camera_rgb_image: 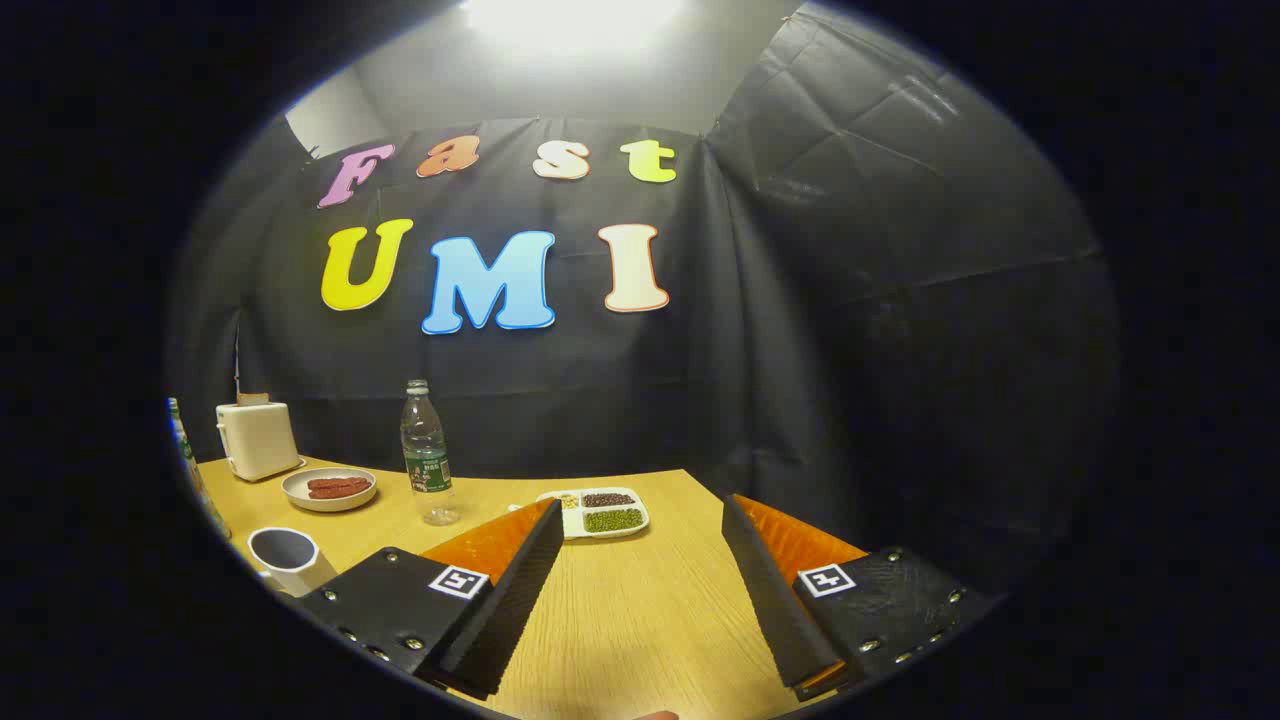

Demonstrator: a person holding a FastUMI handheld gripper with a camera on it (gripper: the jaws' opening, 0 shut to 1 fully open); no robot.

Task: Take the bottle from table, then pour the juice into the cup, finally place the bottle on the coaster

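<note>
A clear plastic bottle (428, 465) with a green label stands upright on the wooden table (640, 610), beyond my left finger and to its left. A white cup (285, 557) with a dark inside sits nearer, just left of that finger. My gripper (640, 510) is open above the table, with a wide gap and nothing between its fingers. The bottle is well ahead of the fingertips and apart from them.
A divided white tray (600, 512) of beans and grains lies just ahead of the fingers. A bowl (329, 489) holding sausages and a white toaster (256, 440) stand at the far left. Part of a green bottle (190, 460) shows at the table's left edge.
</note>
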